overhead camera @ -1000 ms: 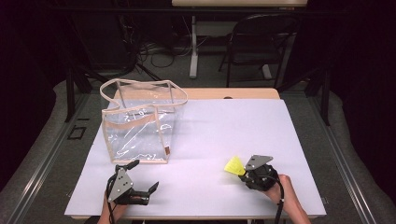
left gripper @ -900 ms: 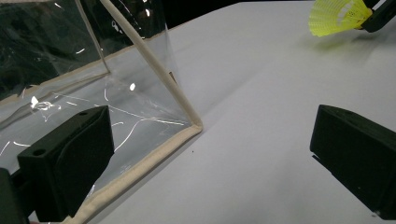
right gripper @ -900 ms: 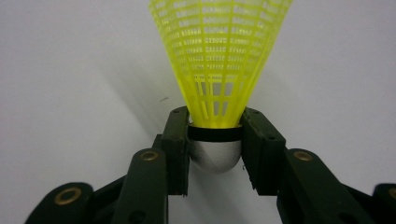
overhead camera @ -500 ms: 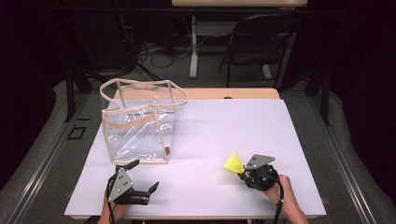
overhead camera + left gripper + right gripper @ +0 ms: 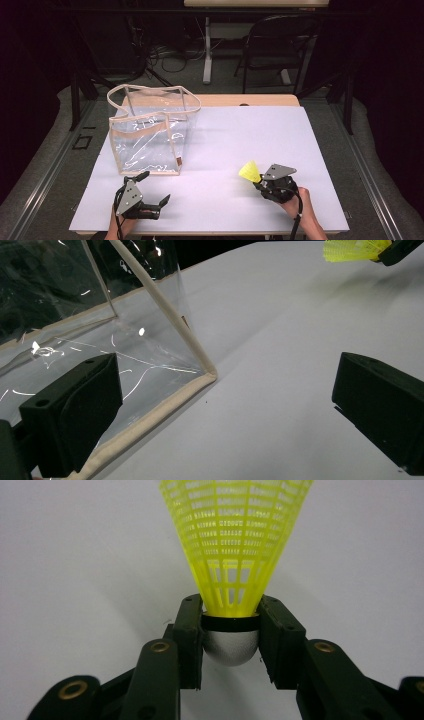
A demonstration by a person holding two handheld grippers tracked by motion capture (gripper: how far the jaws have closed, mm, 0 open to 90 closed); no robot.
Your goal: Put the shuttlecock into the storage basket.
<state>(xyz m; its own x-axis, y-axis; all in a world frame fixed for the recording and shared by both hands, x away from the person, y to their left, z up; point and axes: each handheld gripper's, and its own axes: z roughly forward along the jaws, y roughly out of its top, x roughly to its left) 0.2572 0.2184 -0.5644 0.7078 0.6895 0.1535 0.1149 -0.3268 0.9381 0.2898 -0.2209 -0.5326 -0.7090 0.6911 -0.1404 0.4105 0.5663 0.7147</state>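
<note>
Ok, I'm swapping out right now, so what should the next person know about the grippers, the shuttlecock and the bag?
Right gripper: shut on the yellow shuttlecock at its cork, near the table's front right.
Left gripper: open, empty, at the clear bag's front corner.
Bag: upright on the white table, mouth open, seemingly empty.
Done: shuttlecock gripped.
Left, probably: steady the bag, drop the shuttlecock in.

One yellow plastic shuttlecock [image 5: 249,172] is showing on the white table [image 5: 280,135], one and no more. One clear tote bag [image 5: 150,132] is standing there too. Two handheld grippers are working: the left gripper [image 5: 152,192] and the right gripper [image 5: 260,181]. Behind, one chair [image 5: 277,45] is waiting.
</note>
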